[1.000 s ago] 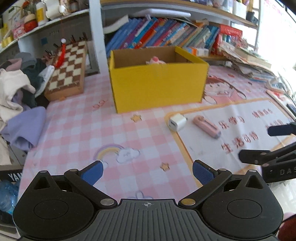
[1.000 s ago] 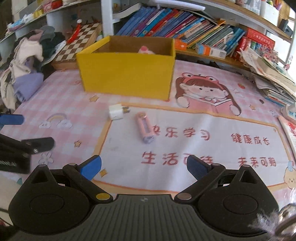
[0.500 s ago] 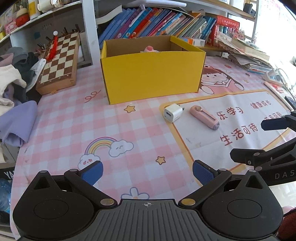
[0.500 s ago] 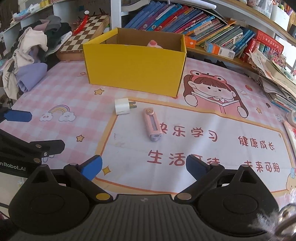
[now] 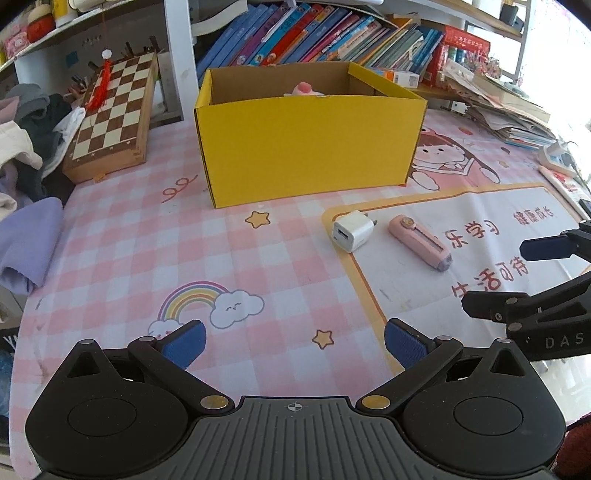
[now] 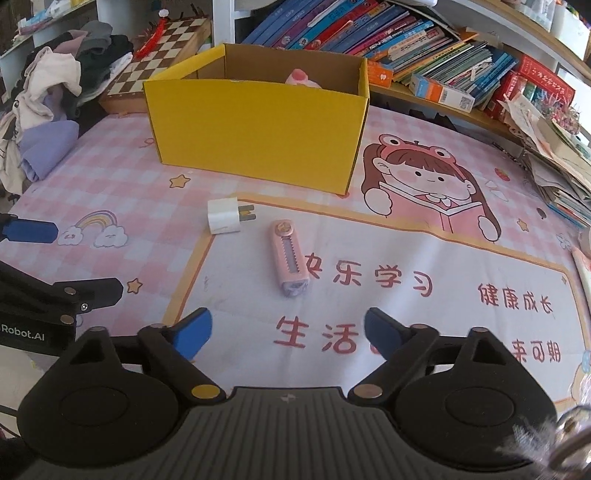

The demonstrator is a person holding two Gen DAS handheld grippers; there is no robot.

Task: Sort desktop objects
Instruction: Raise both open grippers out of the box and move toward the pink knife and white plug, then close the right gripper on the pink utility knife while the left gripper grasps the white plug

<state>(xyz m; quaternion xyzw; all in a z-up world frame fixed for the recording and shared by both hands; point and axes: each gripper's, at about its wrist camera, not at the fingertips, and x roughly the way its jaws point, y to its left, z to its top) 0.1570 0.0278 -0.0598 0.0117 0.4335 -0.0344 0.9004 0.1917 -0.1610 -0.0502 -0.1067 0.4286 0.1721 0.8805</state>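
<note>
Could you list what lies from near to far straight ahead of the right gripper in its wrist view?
Right gripper → pink utility knife → yellow box → row of books on the shelf.

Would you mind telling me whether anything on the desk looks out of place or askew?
Two loose items lie on the mat in front of the yellow box: a white charger plug resting on its side, prongs sideways, and a pink utility knife lying beside it, apart. Nothing looks spilled or damaged.

Bookshelf (image 5: 332,40) behind pink-check table (image 5: 122,254), bright daylight rt.
</note>
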